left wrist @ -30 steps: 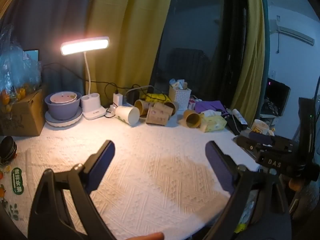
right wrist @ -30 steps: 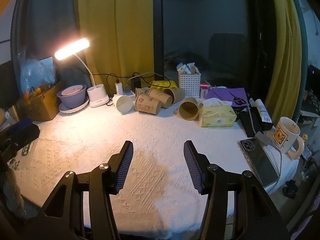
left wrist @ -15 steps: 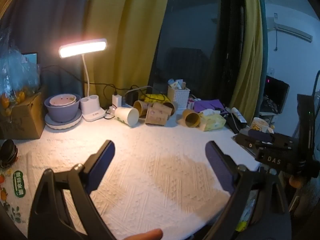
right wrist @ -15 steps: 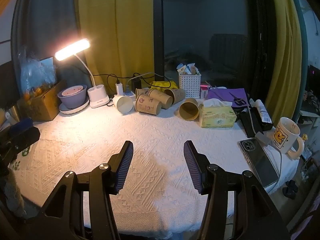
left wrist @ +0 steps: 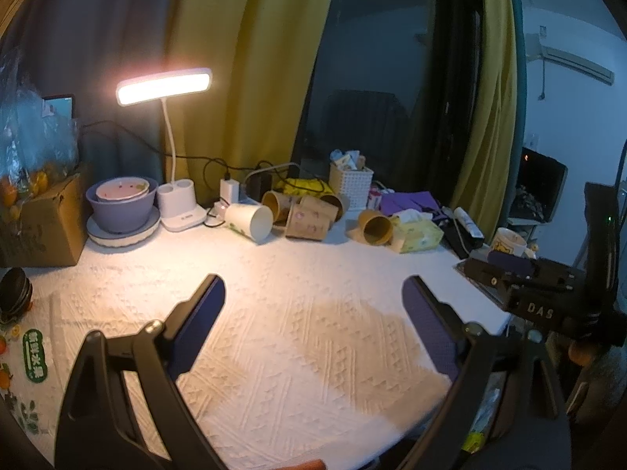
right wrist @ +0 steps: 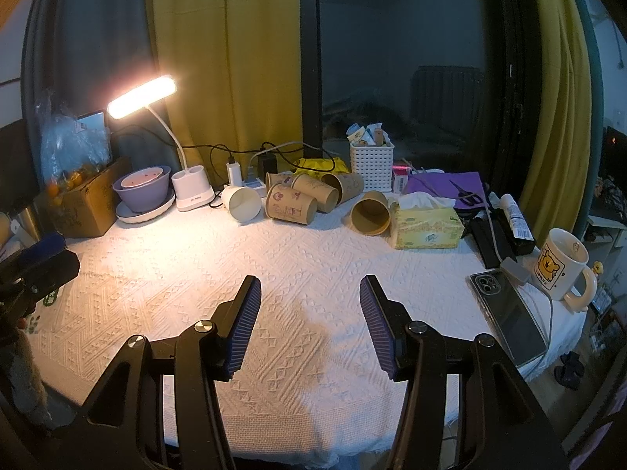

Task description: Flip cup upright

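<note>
Fingers of both grippers stand spread and hold nothing. Left gripper hovers over the white textured tablecloth with a wide gap between its blue pads; right gripper hovers likewise over the near cloth, its gap narrower.

Task items: several paper cups lie on their sides in a cluster at the far edge of the table, well apart from both grippers. A white cup lies nearest the lamp base, mouth toward the cameras. Printed brown cups lie just beside it, touching one another. A separate brown cup lies to the right, just beside the tissue box, mouth toward the cameras.

Assessment: the approach is not yet made; no cup is contacted. Which cup is intended cannot be determined.

Recommendation: the lone brown cup offers the freest access. Advance the right gripper with jaws kept wide, straddle the cup wall across its middle, close gently since thin paper is likely to crush, lift clear, then rotate mouth-up and set down on open cloth. Avoid sweeping the cables and the mug.
</note>
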